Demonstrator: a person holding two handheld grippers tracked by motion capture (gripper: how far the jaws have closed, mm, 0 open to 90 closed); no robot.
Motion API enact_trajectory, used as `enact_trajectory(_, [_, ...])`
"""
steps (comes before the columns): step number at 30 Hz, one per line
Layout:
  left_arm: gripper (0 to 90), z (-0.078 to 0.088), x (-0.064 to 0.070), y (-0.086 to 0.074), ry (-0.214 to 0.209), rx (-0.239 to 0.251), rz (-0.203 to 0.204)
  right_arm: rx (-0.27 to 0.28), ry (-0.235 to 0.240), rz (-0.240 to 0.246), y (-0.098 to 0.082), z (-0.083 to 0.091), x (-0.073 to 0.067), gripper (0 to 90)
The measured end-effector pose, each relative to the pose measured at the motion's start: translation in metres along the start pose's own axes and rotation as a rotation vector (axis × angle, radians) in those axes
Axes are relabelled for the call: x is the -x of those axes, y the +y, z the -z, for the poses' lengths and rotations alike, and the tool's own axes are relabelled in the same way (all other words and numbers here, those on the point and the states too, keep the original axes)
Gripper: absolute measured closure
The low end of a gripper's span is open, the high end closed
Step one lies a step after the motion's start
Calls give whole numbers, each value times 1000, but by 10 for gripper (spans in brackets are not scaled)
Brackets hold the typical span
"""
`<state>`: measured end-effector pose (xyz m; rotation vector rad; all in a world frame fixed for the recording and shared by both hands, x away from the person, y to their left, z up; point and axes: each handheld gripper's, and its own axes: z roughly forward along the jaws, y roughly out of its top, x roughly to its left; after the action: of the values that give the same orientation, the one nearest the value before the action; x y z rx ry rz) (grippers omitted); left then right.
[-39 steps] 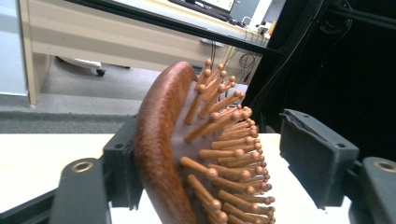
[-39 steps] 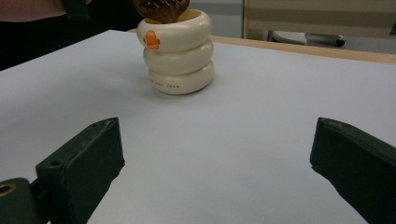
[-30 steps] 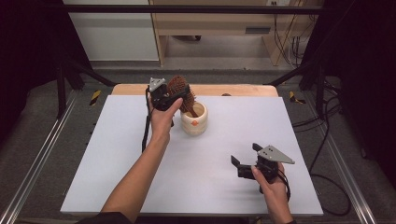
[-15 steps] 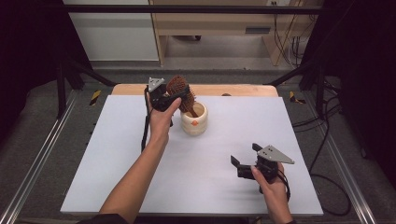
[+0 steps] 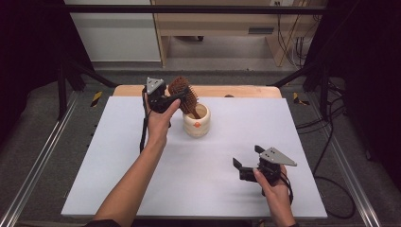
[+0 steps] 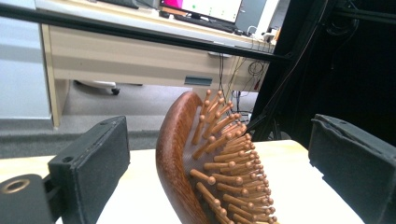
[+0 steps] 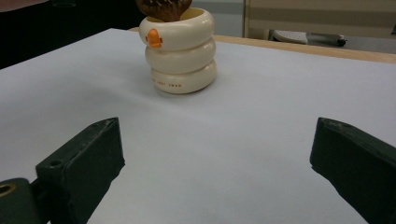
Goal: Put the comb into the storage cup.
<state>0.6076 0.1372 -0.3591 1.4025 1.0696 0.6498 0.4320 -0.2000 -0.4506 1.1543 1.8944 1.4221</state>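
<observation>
Hairbrush (image 6: 205, 163): wooden paddle type, standing handle-down in the cream ring-stacked cup (image 5: 196, 120) with the orange beak, head leaning out over the rim toward your left gripper (image 5: 165, 101). From that gripper's own camera, the brush head sits between the two black jaws, closer to the left-hand jaw, with its smooth wooden back toward that jaw and its bristle pegs facing the right-hand one. Clear gaps show on both sides; neither pad presses on the wood. Your left jaws have just been opening and now stand wide, with the brush between them but not gripped.

Your right gripper (image 5: 250, 163) rests low on the white table sheet (image 5: 118, 161), well apart from the cup, toward the near right of the sheet. Its jaws are spread wide with nothing between them. Ahead of those jaws, the cup stands upright on the sheet, beak side facing the tool, with the dark underside of the brush head just visible above its rim.
</observation>
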Motion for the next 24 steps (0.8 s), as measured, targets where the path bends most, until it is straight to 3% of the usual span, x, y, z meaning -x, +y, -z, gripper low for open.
enact_trajectory(3, [48,3,0,2,4,5,-33,-3,3,4,0,-1,-1,32])
enact_trajectory(24, [36,18,-7,12,-7,40,-59,-8,3,6,-1,-2,-2,32])
